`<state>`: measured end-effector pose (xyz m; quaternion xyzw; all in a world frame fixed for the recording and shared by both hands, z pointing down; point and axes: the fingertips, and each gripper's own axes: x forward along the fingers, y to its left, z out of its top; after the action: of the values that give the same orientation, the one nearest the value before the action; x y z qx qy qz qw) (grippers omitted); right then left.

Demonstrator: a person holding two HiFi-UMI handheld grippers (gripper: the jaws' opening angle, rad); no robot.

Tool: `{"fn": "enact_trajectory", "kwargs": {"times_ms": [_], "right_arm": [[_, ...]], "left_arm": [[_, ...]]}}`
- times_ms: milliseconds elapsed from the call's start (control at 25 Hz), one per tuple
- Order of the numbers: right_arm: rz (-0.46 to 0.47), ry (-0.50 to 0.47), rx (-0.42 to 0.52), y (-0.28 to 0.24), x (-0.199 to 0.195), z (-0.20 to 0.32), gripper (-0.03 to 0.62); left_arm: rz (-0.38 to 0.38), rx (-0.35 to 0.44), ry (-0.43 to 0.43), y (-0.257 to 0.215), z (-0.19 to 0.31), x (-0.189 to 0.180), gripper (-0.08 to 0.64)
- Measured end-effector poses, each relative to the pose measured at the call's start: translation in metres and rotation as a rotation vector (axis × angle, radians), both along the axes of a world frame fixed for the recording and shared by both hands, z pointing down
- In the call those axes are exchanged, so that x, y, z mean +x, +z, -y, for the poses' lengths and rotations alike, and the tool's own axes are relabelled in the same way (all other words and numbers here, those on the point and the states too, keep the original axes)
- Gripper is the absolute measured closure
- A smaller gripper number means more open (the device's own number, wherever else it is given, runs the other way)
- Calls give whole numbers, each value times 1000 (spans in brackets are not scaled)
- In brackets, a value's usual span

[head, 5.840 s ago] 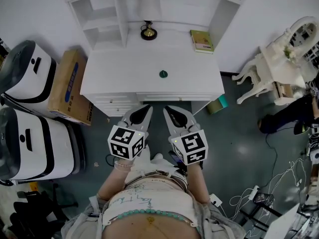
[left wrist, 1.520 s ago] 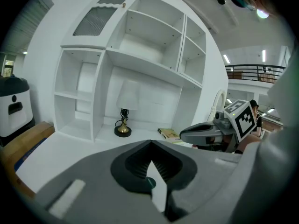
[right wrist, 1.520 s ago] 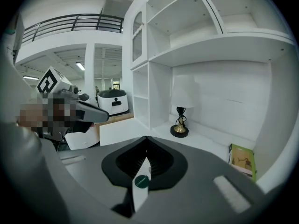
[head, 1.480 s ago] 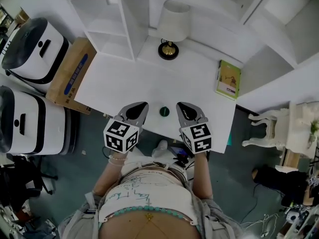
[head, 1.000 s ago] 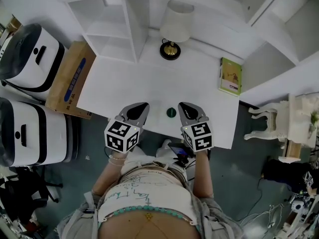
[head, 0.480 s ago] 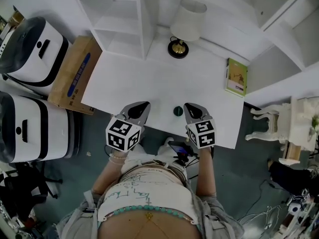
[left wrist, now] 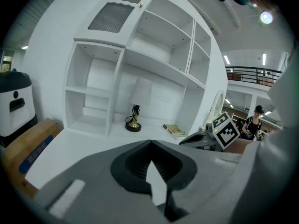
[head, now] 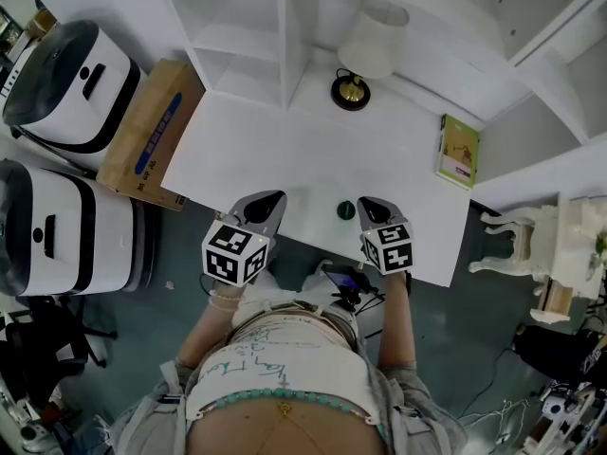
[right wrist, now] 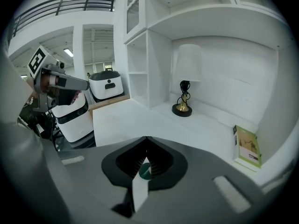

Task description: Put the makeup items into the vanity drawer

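A small dark green round makeup item lies near the front edge of the white vanity desk. My right gripper is shut and empty, with its tip just to the right of the item and apart from it. In the right gripper view the green item shows through the gap behind the closed jaws of the right gripper. My left gripper is shut and empty over the front edge, left of the item. The left gripper points toward the shelves. The desk top hides the drawers.
A lamp with a brass foot stands at the back of the desk, and a green book lies at its right. White shelf compartments rise behind. A cardboard box and two white appliances stand on the floor to the left.
My right gripper has sunk toward the desk and its marker cube looks smaller. The left gripper has shifted a little. The head view has drifted, so the desk sits further right in the picture.
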<state>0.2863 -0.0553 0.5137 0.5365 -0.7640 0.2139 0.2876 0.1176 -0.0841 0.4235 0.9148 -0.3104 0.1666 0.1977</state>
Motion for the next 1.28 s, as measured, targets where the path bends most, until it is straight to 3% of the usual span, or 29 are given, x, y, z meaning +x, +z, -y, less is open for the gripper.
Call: {"fn": "enact_trajectory", "kwargs": {"times_ms": [1280], "right_arm": [[-38, -61, -246, 105, 2, -13, 565]], "left_arm": [[28, -33, -73, 14, -7, -29, 559]]}}
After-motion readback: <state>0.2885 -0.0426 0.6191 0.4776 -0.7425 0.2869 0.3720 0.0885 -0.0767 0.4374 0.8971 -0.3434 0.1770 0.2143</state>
